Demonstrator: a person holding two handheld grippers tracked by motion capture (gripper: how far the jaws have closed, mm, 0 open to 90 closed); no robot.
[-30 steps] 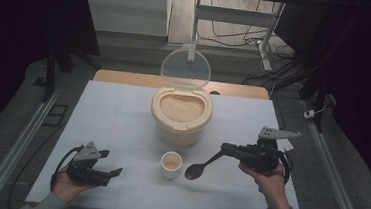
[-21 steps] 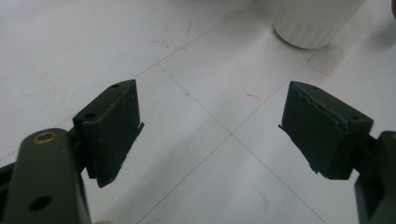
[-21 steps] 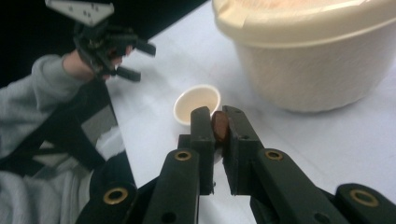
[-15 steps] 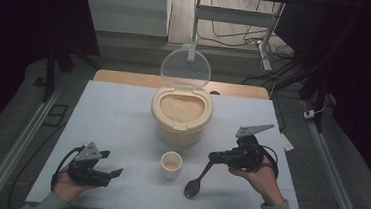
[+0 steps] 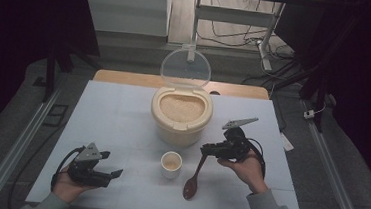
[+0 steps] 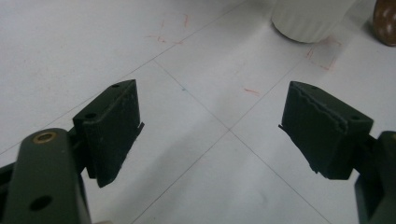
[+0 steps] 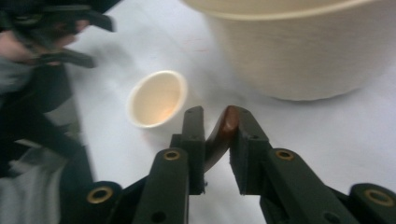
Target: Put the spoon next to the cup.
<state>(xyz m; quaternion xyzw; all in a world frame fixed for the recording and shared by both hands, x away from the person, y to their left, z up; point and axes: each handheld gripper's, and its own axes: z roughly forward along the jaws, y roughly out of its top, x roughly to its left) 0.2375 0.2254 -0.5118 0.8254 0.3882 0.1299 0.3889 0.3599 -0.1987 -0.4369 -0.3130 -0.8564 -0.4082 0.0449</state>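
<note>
Pale table (image 5: pixel 122 114) — dark room

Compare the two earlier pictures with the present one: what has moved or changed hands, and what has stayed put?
The right claw, shut on the brown spoon throughout, swung it from near level to hanging bowl-down beside the small cup, the hand drawing nearer the person. Nothing was picked up or let go. The left claw stayed open and resting, and the rice container with its raised lid did not move.
</note>
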